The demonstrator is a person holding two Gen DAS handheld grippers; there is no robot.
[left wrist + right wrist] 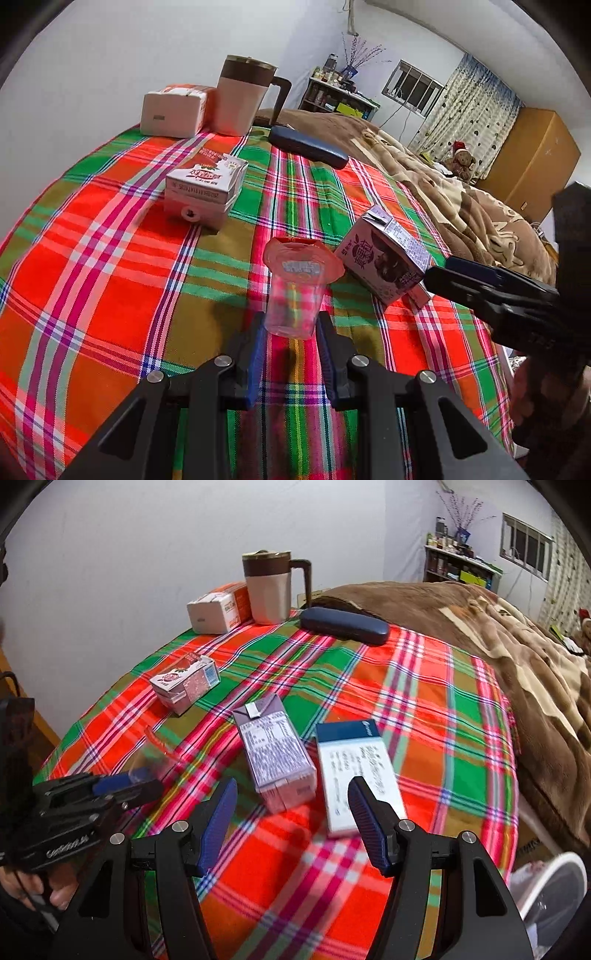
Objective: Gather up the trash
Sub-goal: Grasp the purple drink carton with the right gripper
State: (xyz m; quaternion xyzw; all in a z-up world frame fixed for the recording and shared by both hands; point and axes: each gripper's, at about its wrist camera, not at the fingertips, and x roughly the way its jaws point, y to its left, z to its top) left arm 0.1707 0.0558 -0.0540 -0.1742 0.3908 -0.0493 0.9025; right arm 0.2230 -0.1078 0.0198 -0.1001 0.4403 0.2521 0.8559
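Observation:
A clear plastic cup (293,291) with a peeled red foil lid stands on the plaid cloth (110,266). My left gripper (290,326) has its blue pads on both sides of the cup's base and grips it. In the right wrist view the cup (151,755) is blurred at the left. A purple drink carton (275,755) lies just ahead of my right gripper (291,792), which is open and empty. A blue-and-white flat box (356,775) lies beside the carton, under the right finger. A red-and-white carton (184,681) lies farther back.
A white-and-orange box (218,607), a beige mug with a brown lid (269,587) and a dark blue glasses case (343,626) stand at the table's far edge. A brown blanket (517,653) covers the bed on the right. A white bin (550,890) is at lower right.

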